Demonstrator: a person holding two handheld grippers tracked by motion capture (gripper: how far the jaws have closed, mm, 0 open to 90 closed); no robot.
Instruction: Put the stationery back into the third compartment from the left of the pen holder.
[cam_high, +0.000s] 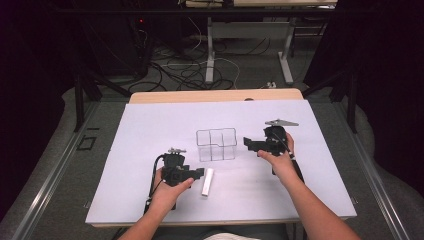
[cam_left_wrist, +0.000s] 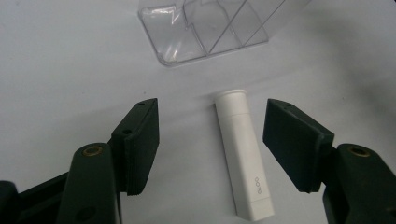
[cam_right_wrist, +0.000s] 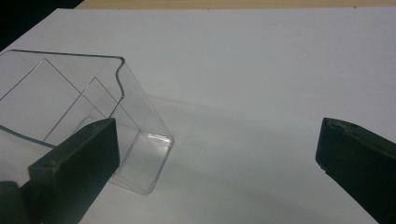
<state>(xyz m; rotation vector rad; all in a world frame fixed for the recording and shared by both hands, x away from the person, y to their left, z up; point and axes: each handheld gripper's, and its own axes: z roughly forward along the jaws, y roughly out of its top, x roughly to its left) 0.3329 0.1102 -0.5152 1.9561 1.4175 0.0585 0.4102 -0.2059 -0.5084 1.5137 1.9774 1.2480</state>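
1. White tube (cam_left_wrist: 243, 156): it lies flat on the counter (cam_high: 150, 130) between the jaws of my left tool (cam_left_wrist: 212, 149), nearer one jaw, neither pad touching it.
2. My left tool is released, jaws apart around the tube; in the high view it (cam_high: 199, 173) sits just beside the tube (cam_high: 207, 182).
3. My right tool (cam_right_wrist: 217, 154) is released, jaws wide; one jaw stands at the corner of the clear divided organizer (cam_right_wrist: 70, 98), nothing gripped.
4. The organizer (cam_high: 216, 145) stands mid-counter, between both tools, the tube near its front edge.
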